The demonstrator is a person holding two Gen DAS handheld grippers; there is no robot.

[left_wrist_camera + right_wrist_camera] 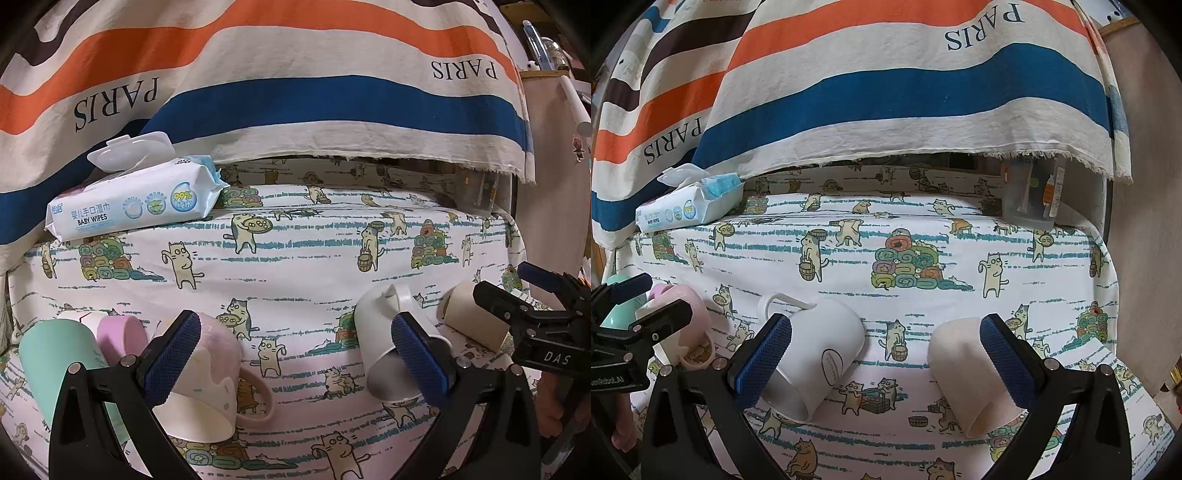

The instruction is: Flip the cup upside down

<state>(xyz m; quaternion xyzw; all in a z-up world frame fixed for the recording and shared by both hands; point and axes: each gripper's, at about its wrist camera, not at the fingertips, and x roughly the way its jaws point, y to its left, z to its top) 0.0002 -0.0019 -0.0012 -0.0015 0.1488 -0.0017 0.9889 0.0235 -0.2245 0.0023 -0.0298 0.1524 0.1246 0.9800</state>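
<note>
Several cups lie on their sides on the cat-print cloth. In the left wrist view, a pink-and-cream mug (pixel 207 384) lies by the left finger, with a mint cup (pixel 55 354) and a small pink cup (pixel 118 336) to its left. A white mug (pixel 384 332) lies by the right finger, and a cream cup (pixel 469 317) lies further right. My left gripper (pixel 295 354) is open and empty. In the right wrist view, the white mug (pixel 820 350) and the cream cup (pixel 964 369) lie between the fingers of my right gripper (pixel 886 354), which is open and empty.
A pack of baby wipes (pixel 136 195) with its lid open sits at the back left. A striped PARIS cloth (pixel 295 92) hangs behind. A clear container (pixel 1030 195) stands at the back right. The cloth-covered surface (pixel 923 243) ends at the right edge.
</note>
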